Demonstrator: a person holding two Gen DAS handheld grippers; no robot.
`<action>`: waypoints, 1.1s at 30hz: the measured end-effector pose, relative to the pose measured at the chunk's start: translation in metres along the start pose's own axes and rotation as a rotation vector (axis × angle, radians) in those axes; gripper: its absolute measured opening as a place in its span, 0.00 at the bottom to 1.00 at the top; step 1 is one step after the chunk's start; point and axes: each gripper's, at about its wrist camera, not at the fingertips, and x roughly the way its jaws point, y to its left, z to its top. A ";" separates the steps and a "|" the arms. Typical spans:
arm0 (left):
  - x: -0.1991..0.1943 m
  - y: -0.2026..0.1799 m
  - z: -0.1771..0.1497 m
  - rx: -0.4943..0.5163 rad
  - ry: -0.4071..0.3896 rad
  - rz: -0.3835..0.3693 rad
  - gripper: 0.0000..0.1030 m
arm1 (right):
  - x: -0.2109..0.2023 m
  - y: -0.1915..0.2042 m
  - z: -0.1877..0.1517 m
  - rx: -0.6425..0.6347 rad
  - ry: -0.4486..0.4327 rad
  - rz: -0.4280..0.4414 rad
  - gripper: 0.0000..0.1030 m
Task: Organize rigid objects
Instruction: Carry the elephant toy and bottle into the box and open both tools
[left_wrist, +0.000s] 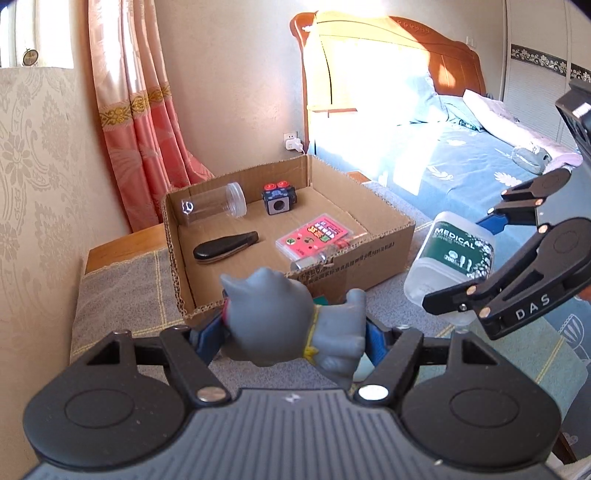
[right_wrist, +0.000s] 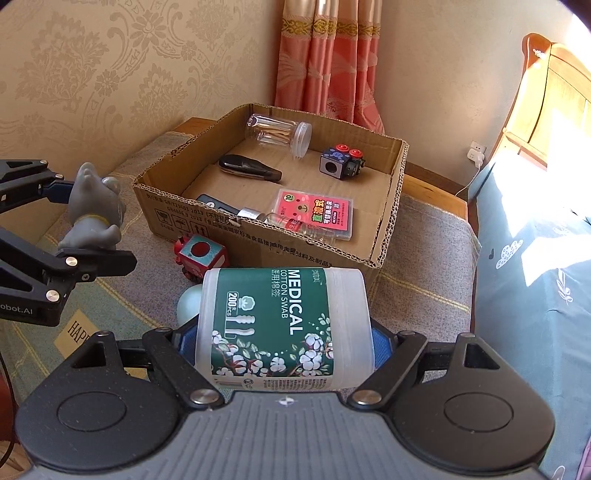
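Two items are held clear of the blanket near the cardboard box (right_wrist: 384, 254), presumably for placement inside: the grey toy figure (left_wrist: 291, 317) is clamped by the left gripper (left_wrist: 295, 332), and the cotton swab container (right_wrist: 282, 328) by the right gripper (right_wrist: 284, 347).

The toy figure (left_wrist: 291, 317) covers the near wall of the cardboard box (left_wrist: 369, 254) and most of the small bottle (left_wrist: 314, 260) lying against it. Behind the cotton swab tub (right_wrist: 280, 325), a pale round thing (right_wrist: 188, 301) shows only an edge, too little to identify. The red toy block (right_wrist: 201, 254) is partly hidden too. Print on the pink card pack (right_wrist: 317, 212) is too small to read.
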 end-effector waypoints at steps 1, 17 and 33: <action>0.001 0.001 0.005 -0.004 -0.008 -0.001 0.71 | -0.002 0.001 0.002 -0.004 -0.007 -0.008 0.84; 0.085 0.044 0.063 -0.077 -0.051 0.162 0.93 | -0.016 -0.012 0.035 0.017 -0.100 -0.031 0.84; 0.016 0.026 0.002 -0.171 -0.107 0.257 1.00 | 0.010 -0.026 0.074 0.080 -0.094 -0.023 0.84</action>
